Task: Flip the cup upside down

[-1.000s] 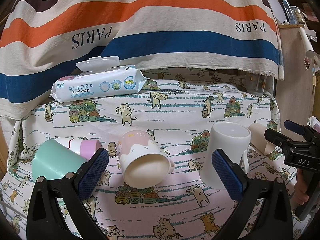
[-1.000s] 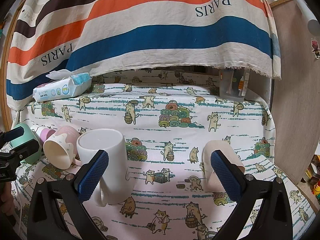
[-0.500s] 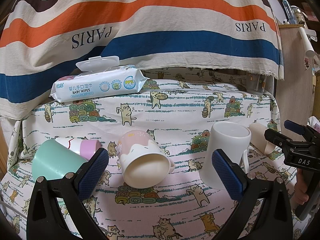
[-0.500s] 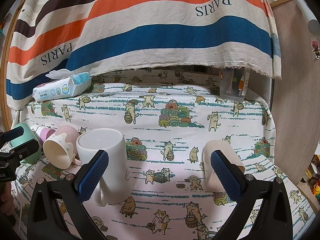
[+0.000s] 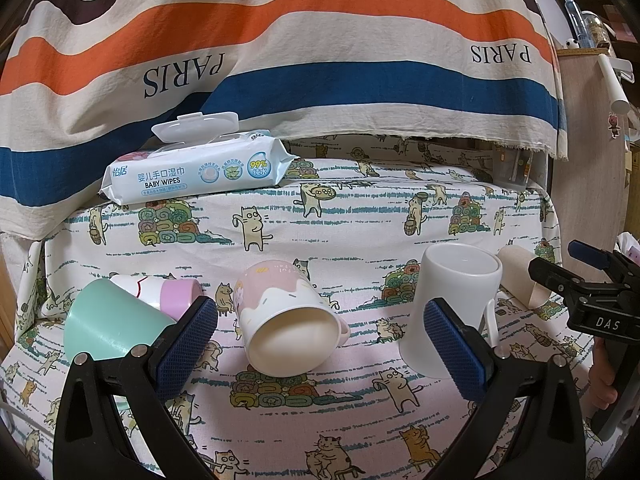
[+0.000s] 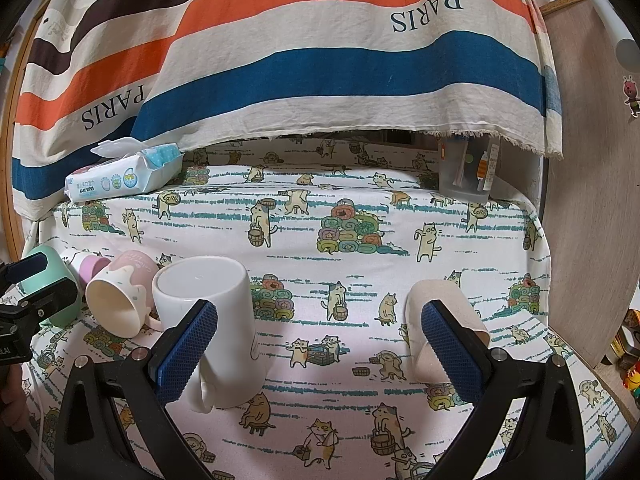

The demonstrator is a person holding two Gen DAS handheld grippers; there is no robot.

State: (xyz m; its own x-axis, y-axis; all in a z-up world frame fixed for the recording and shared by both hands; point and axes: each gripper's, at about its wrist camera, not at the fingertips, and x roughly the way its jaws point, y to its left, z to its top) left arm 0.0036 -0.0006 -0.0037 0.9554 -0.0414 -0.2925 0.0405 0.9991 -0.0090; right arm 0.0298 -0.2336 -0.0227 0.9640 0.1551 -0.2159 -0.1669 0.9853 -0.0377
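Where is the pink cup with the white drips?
In the left wrist view the pink cup lies on its side mid-table, between the green cup on its left and the tall white mug on its right.

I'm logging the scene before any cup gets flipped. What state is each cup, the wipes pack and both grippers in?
white mug: standing base up, already inverted
pink-and-white mug: on its side, mouth toward the camera
mint green cup: on its side
pink-rimmed white cup: on its side
beige cup: lying on its side
baby wipes pack: lid flipped open
left gripper: open, empty
right gripper: open, empty
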